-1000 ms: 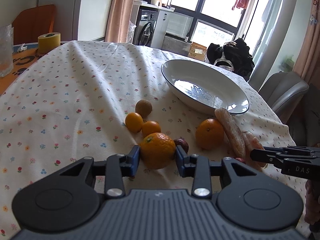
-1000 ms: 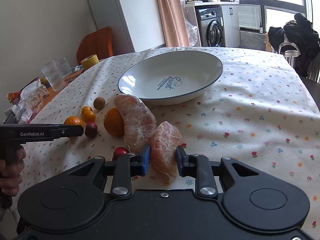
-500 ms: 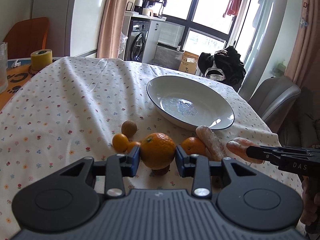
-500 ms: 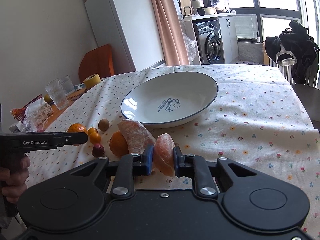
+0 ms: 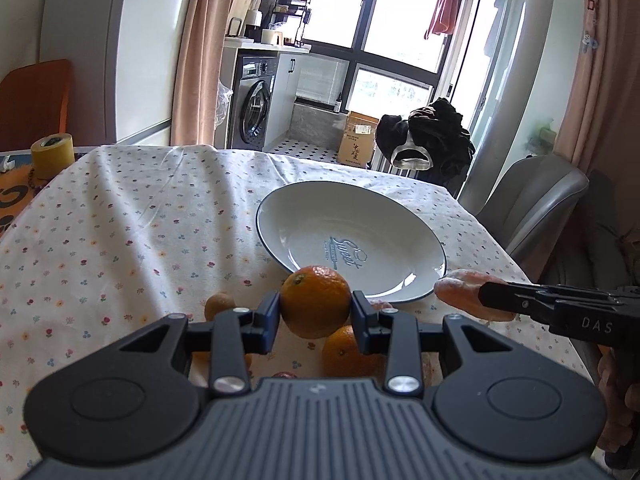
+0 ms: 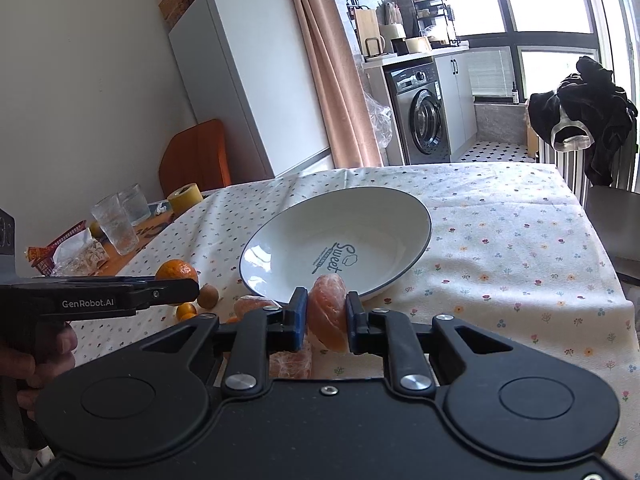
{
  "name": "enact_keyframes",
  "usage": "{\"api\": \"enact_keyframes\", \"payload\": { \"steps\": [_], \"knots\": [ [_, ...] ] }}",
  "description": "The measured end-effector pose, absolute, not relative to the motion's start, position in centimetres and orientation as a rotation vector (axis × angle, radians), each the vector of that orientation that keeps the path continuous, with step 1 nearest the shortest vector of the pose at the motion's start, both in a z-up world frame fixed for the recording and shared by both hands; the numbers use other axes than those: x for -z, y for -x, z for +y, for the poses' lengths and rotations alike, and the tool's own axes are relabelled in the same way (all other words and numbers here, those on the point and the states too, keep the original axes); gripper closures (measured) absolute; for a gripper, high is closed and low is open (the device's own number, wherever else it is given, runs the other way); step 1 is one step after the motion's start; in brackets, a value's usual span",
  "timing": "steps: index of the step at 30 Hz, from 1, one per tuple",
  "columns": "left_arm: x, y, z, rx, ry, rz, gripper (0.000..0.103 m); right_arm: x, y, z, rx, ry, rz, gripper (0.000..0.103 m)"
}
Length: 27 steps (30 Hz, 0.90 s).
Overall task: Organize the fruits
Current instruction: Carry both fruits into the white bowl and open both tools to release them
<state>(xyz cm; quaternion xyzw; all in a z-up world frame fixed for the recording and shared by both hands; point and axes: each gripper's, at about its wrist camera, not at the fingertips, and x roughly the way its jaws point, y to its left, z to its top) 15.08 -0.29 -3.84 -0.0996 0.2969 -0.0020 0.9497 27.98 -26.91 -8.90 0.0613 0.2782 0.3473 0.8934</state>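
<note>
Left gripper [image 5: 315,309] clamped on round orange [image 5: 315,303], right gripper [image 6: 327,314] clamped on peeled pink pomelo segment [image 6: 328,309]; white blue-rimmed ceramic plate [image 6: 404,250] just ahead. Soft segment may squash or slip; 2 grippers could collide.

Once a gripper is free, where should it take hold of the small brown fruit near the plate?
Across its middle, from above: the small brown fruit is roundish and lies on the tablecloth with a small orange close beside it, so a sideways approach would likely bump that.
</note>
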Motion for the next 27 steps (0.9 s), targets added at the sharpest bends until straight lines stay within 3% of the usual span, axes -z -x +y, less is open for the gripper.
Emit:
{"api": "enact_keyframes", "payload": {
  "steps": [27],
  "knots": [
    [5.0,-23.6,-0.7,0.039,0.184,0.675,0.067,9.3,-34.8,-23.7,-0.759,-0.180,0.599,0.085]
  ]
}}
